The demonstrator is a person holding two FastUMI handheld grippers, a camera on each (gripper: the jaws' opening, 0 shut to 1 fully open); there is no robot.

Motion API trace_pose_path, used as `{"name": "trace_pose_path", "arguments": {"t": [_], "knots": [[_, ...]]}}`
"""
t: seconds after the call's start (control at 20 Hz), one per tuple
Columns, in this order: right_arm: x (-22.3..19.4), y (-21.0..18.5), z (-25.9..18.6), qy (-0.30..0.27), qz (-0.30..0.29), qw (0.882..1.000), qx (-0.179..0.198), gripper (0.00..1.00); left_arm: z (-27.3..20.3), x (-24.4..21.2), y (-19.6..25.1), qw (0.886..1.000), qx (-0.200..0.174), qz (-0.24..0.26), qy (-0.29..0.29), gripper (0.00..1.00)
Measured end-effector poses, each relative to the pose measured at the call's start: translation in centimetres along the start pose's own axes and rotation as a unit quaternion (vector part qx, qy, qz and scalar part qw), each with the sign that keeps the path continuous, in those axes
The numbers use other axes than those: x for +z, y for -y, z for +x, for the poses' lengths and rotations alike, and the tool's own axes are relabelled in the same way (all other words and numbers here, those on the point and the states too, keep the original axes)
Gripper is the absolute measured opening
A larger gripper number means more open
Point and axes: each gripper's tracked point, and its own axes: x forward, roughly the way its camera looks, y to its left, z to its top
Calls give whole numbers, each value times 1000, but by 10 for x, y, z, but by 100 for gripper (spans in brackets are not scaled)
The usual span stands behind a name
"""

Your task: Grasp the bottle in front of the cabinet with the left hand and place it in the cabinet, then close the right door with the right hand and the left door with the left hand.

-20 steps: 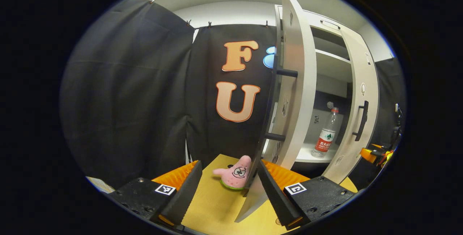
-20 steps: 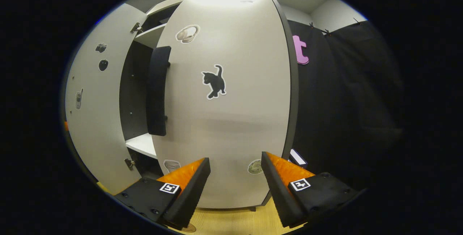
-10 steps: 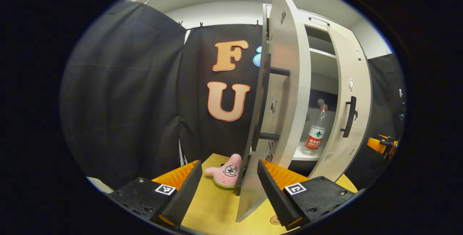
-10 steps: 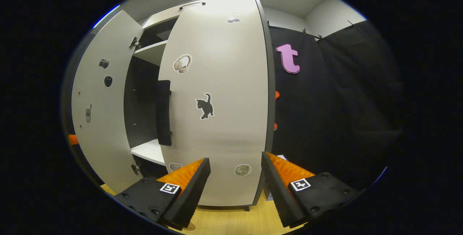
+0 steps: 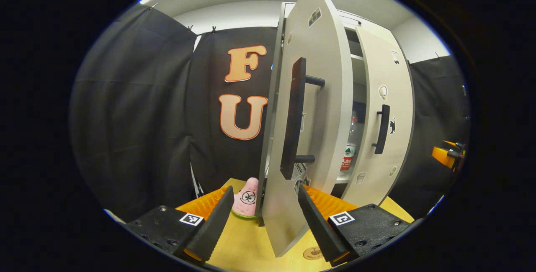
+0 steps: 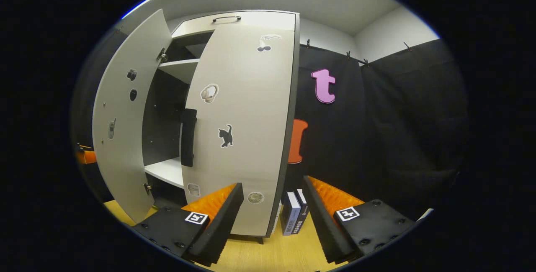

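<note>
Both claws [image 5: 264, 217] [image 6: 272, 217] wide open, nothing held. Risk: left door [image 5: 310, 138] swung hard, bottle [image 5: 348, 155] knocked; right door [image 6: 247, 129] rebounds ajar.

Right door [image 6: 247, 117] nearly shut, left door [image 6: 121, 113] ajar.

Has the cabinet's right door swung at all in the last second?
Yes. In the right gripper view the right door has swung toward the cabinet: the dark gap showing the shelf has narrowed, though the door is not yet shut.
</note>
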Motion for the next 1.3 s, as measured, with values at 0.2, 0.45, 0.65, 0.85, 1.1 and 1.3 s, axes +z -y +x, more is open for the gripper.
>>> {"name": "trace_pose_path", "arguments": {"t": [0.2,0.45,0.65,0.85,1.1,1.3], "knots": [[10,17,-21,9,2,1000,-8,95,5,-3,20,1000,-23,-14,-6,92],[10,42,-42,8,-6,1000,-22,95,20,-6,51,998,-53,-27,-8,94],[12,69,-52,15,-15,999,-45,95,49,-7,74,997,-66,-35,-2,94],[11,91,-58,17,-11,998,-63,95,90,-11,108,994,-90,-59,-2,92],[1,109,-65,9,-16,997,-81,95,117,-11,128,995,-88,-34,-4,94],[-6,119,-66,4,-11,996,-88,95,123,-10,133,996,-90,-25,0,97]]}}
